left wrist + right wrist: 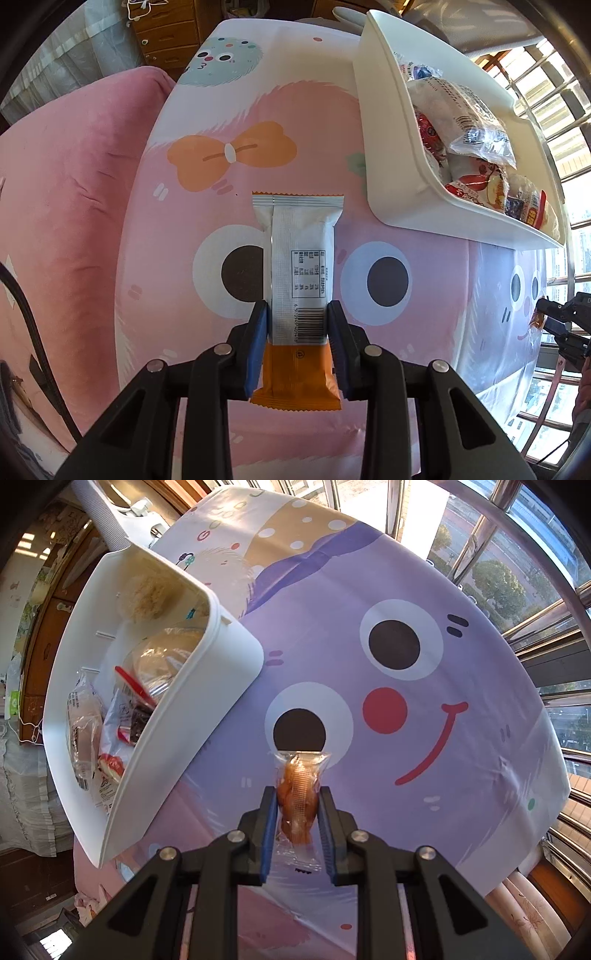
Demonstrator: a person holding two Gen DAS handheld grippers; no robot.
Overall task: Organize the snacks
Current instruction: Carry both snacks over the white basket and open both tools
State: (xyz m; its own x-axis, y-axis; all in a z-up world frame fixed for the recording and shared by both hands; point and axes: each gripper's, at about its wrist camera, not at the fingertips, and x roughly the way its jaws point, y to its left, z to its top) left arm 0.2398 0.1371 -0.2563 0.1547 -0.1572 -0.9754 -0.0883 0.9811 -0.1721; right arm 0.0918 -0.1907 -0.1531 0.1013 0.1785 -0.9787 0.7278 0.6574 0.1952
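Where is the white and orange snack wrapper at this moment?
In the left wrist view, the white and orange snack wrapper sits centre, clamped between the left gripper jaws, left of the white plastic bin.

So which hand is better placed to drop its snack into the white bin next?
Probably the right. Both grippers hold snacks: the left gripper a silver-and-orange wrapper, the right gripper a clear-wrapped pastry. In the right view the white bin looks closer, its open side facing the camera.
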